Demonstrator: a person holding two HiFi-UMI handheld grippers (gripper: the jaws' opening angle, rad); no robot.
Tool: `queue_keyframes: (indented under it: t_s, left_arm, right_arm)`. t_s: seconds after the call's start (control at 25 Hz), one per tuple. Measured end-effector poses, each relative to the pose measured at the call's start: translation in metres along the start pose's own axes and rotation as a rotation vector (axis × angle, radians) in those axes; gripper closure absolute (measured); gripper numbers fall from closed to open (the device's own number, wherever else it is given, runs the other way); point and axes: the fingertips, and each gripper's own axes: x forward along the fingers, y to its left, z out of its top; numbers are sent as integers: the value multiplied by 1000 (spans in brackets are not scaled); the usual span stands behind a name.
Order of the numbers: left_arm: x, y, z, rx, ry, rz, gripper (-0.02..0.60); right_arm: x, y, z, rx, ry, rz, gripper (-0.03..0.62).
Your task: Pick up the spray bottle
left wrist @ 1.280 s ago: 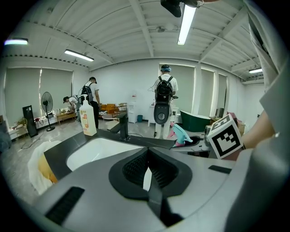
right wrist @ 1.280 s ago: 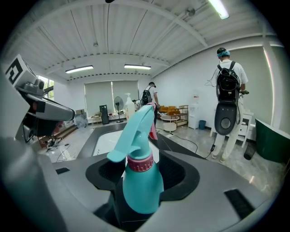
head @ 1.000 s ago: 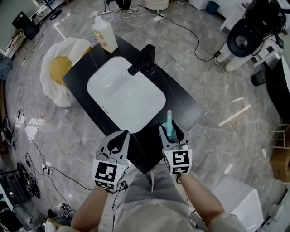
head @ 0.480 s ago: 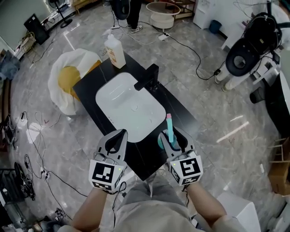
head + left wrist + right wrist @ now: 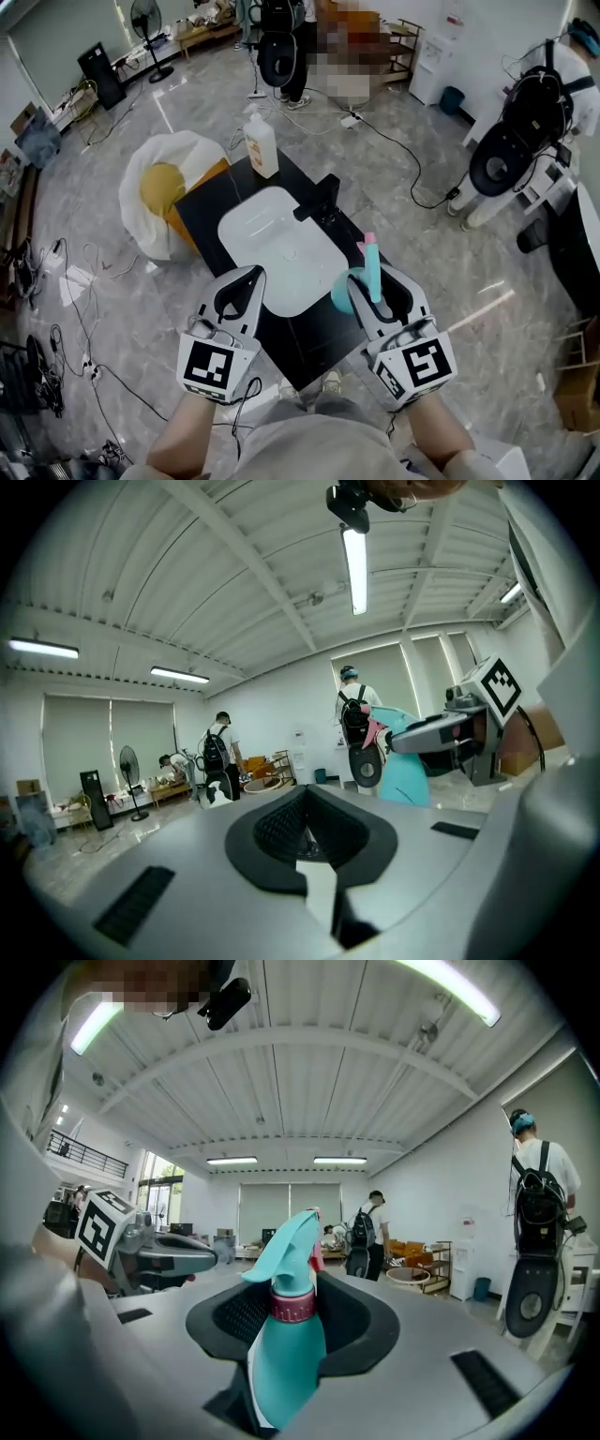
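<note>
- The spray bottle sits in your right gripper, teal body between the pads, pink collar and teal spray head standing up above them; the jaws are closing on it, pinching the body just below the collar
- In the right gripper view the bottle stands roughly upright, its head pointing left, with open room behind it and nothing under it in that view
- In the head view the bottle shows over the near right edge of the black bench, just right of the white sink
- Your left gripper hangs beside the right one at about the same level, over the sink's near edge; its pads are pressed together with nothing between them
- The two grippers are apart, and the left gripper touches neither the bottle nor the bench
- Behind the sink stands a black tap; at the bench's far corner stands a white bottle with an orange label
- On the floor left of the bench lies a white bag with something yellow in it; cables trail over the grey floor around the bench
</note>
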Motion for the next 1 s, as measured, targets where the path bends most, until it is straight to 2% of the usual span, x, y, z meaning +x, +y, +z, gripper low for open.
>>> queue_keyframes:
  t_s: [0.2,0.4,0.72,1.0]
  left_arm:
    - [-22,16,26,17,-24,47,565]
    - [-41,10,55,-4,-78,80,565]
    - [-62,-10,68,11,-93,97,565]
    - [-73,-19,63,35,-77,109,565]
  right_arm:
    - [-15,7,45,-27,-59,24,419]
    - [-33,14,70,-44,-99,47,419]
    - [-57,22,79,-65,-107,86,419]
    - [-54,41,59,-84,-51,148,419]
